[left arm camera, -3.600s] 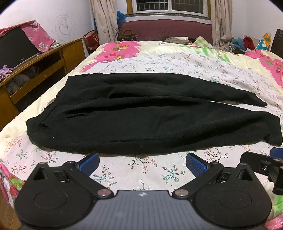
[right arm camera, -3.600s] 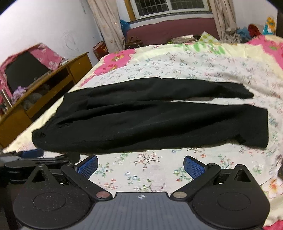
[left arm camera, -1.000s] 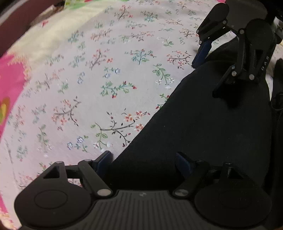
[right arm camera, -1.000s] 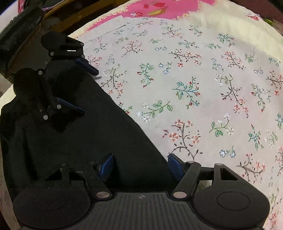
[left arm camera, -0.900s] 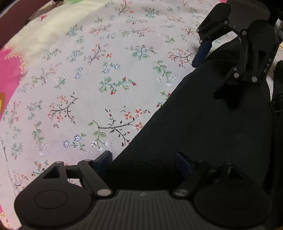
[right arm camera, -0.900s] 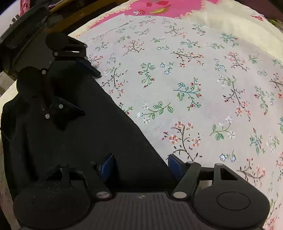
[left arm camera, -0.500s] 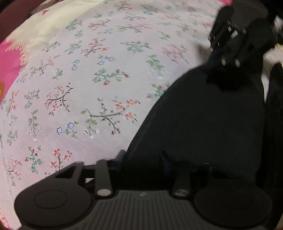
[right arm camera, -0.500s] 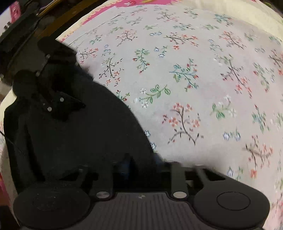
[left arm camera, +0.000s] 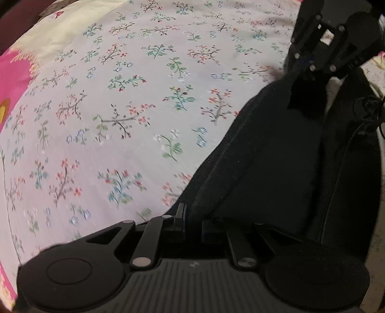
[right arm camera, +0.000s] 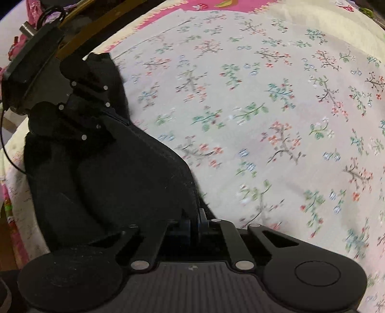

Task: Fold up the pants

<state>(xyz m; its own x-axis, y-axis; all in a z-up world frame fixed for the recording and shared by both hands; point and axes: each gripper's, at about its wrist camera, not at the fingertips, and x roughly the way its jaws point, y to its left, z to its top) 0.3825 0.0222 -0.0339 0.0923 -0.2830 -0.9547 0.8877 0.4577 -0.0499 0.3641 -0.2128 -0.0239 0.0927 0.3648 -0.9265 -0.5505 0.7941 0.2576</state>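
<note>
The left hand-held gripper (left arm camera: 191, 220) is closed on the black pants (left arm camera: 276, 154), its 2 blue-padded fingers (left arm camera: 181, 216) pinching a seamed edge of the fabric low in the left wrist view. The right hand-held gripper (right arm camera: 194, 222) is likewise clamped on the pants (right arm camera: 120, 173), its fingers (right arm camera: 201, 220) drawn together over the cloth edge at the bottom of its own view. Each hand-held gripper also shows in the other's camera: the right one (left arm camera: 310, 72) appears at the far end of the pants edge in the left wrist view, and the left one (right arm camera: 81, 106) appears at the far end in the right wrist view, both with black fabric hanging from their fingers.

The pants stretch between the 2 grips as a dark band, with a stitched seam running along the raised edge and soft folds sagging below it. They lie over the near side of the bed.

Beyond the pants, the bedsheet (left arm camera: 120, 108) spreads wide: pale fabric printed with small sprigs of red, blue and green flowers. Farther from the pants the print gives way to a cream patch (left arm camera: 62, 29) and a bright pink patch (left arm camera: 12, 77); the right wrist view shows the same pink band (right arm camera: 231, 4) along the sheet's far edge. Past the bed, beyond the left hand-held gripper in the right wrist view, stands yellow-brown wooden furniture (right arm camera: 79, 41). Both views are somewhat motion-blurred.
</note>
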